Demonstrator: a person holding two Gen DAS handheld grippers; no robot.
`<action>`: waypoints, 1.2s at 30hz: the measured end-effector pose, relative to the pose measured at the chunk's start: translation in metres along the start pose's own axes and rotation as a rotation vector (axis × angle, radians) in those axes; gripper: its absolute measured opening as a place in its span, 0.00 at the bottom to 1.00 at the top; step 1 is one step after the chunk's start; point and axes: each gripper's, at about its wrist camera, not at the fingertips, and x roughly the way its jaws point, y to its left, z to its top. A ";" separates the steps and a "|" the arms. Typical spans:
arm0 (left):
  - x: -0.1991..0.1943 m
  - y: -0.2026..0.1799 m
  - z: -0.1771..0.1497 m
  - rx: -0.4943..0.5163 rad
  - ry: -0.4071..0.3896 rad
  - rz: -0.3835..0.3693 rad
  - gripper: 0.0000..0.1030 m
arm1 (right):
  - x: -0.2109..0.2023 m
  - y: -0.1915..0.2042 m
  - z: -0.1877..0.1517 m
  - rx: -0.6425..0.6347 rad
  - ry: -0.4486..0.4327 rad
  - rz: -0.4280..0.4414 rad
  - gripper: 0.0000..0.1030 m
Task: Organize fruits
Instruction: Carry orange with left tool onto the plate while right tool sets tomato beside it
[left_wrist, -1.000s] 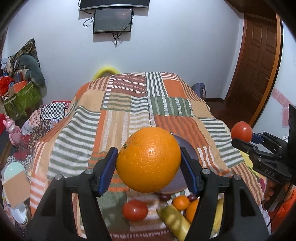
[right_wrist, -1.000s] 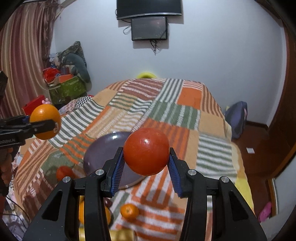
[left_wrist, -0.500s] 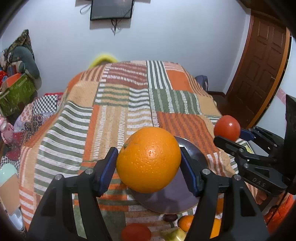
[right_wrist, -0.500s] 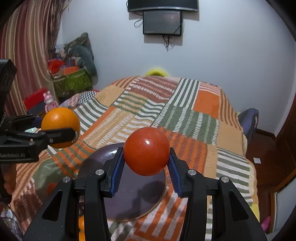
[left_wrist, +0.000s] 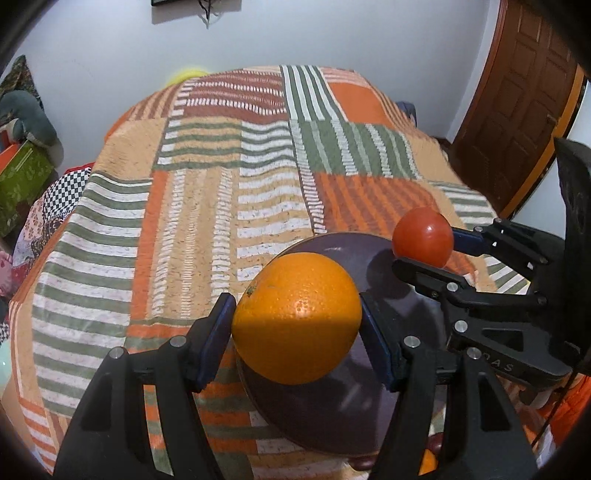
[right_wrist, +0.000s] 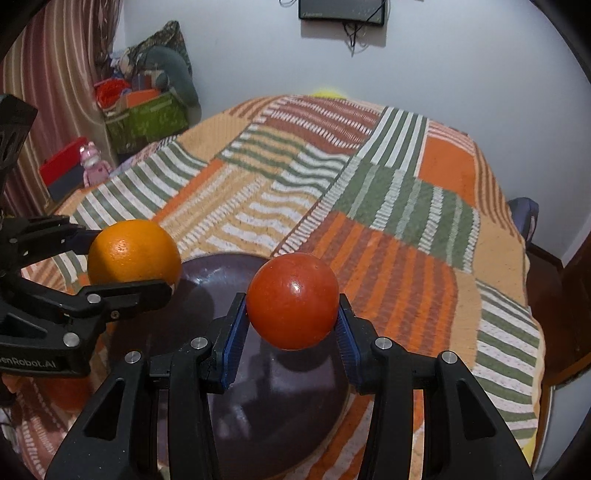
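Grippers number two: left gripper (left_wrist: 297, 325) clamps one orange (left_wrist: 297, 319), right gripper (right_wrist: 291, 325) one tomato (right_wrist: 292, 301), above one plate (right_wrist: 273, 417).

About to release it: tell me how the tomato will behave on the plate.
The tomato is round and glossy, so it will probably roll on the smooth plate. The right gripper holds it above the plate; a drop might bruise it, so lower it first.

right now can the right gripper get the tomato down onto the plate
Probably yes. The right gripper holds the tomato just above the bare dark plate; the left gripper with its orange hangs off to the side.
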 end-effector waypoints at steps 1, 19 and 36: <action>0.003 0.001 0.000 0.002 0.007 0.001 0.64 | 0.003 0.000 0.000 -0.004 0.009 0.002 0.41; 0.033 0.011 0.000 -0.031 0.088 -0.051 0.72 | 0.035 -0.003 -0.005 0.015 0.139 0.055 0.41; -0.042 0.012 -0.006 -0.065 -0.084 0.003 0.88 | -0.017 0.004 -0.002 0.026 0.026 -0.023 0.77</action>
